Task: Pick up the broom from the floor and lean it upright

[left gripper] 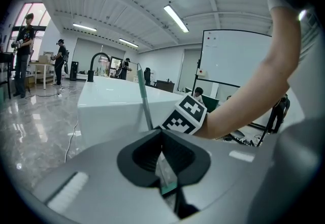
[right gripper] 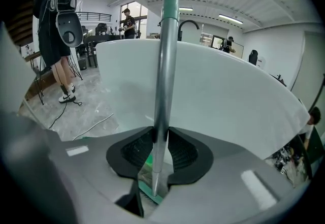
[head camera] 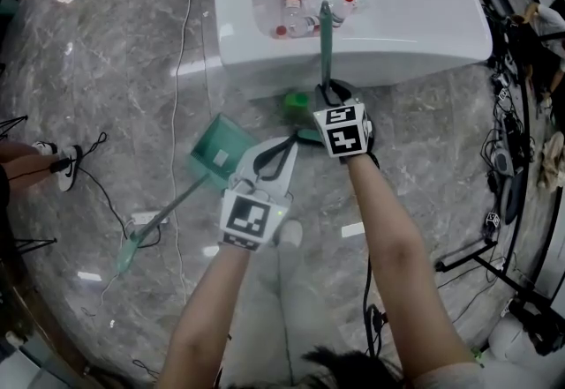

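Most looked done: my right gripper (right gripper: 161,137) clamped the broom (right gripper: 165,65) upright against the basin (right gripper: 228,101). Left gripper (left gripper: 161,134) closed, empty; release remained.

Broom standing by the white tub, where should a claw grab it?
Take the broom by its thin silver handle, low down, coming from the open floor side. It stands upright against the white tub, which blocks the far side. The right claw grips it just there.

Left gripper (left gripper: 162,134) jaws together; right gripper (right gripper: 160,134) clamps the broom handle (right gripper: 166,60).
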Motion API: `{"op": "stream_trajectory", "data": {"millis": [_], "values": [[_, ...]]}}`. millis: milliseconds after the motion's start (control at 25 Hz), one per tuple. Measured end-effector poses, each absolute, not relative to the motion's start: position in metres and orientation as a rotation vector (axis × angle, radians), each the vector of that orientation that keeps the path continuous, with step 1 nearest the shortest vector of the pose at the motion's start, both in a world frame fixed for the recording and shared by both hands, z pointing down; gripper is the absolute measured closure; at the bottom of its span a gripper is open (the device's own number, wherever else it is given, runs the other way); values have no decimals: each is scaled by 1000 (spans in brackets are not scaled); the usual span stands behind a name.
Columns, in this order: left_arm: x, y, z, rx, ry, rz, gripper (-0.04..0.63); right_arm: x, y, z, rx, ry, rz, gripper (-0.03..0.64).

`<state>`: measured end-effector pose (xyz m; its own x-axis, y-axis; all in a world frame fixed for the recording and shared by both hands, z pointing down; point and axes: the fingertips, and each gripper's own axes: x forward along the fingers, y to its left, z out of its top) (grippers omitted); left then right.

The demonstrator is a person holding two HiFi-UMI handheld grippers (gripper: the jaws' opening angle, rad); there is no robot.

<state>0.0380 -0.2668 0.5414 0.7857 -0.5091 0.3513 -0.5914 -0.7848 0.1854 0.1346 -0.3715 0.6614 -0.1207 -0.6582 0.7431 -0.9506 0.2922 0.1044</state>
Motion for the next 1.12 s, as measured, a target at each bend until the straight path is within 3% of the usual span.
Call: {"op": "stream_trajectory", "data": {"millis": [200,440,680,800,1120], "values": [[40,-265,539,2695,-837,394,595,137,-366,666,1438,-1839,618,440],[39,-266,530,2710,-834,399,595,133,-351,658,1418,-1856,632,420],[39,-266,510,2731,-839,396,595,118,-332,624,1378,-1916,639,486],[40,-264,490,2735,-840,389,595,110,-320,594,1364,-1936,624,575],[47,-261,426,2784,-846,344,595,90,-305,502,1423,-2079,566,614]]}}
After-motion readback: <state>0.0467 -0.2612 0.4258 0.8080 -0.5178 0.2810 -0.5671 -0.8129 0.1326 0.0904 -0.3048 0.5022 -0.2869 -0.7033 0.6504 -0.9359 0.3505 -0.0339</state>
